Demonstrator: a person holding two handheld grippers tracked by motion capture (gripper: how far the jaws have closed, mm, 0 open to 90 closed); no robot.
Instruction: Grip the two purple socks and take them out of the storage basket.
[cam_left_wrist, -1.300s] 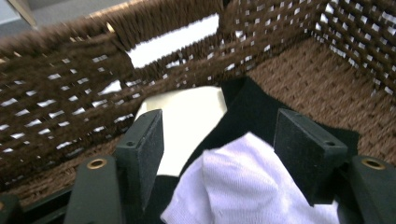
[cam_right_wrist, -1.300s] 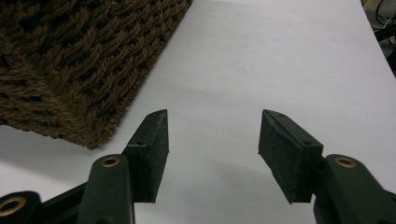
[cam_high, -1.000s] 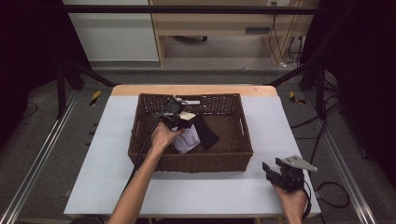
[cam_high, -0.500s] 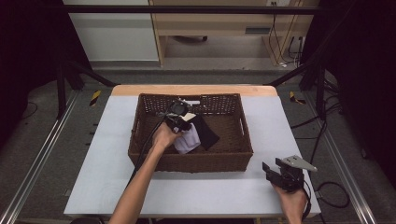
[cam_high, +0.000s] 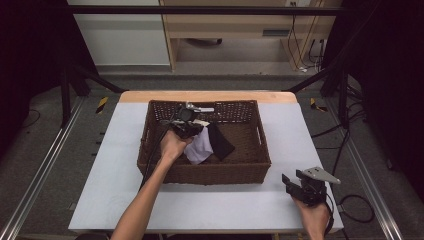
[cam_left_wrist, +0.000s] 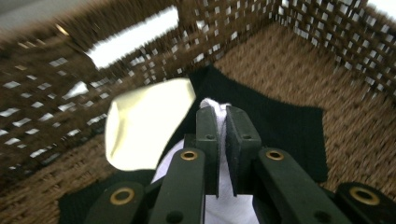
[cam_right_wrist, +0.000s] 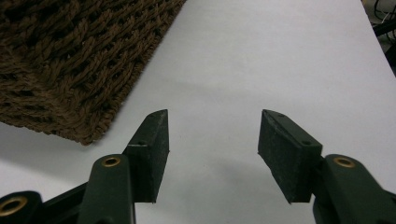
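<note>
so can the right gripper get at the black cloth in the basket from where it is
Probably yes, with a lift. The right gripper is open over the bare table, outside the basket near its front corner. The basket is open-topped, but its wall stands between, and the left gripper holds white cloth beside the black cloth.

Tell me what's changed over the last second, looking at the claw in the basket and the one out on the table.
Little has changed. The left claw stays shut on the white cloth inside the wicker basket; hand and cloth have crept a touch toward the basket's middle. The black cloth lies where it was. The right claw stays open over the white table, near the basket's corner, holding nothing.
</note>
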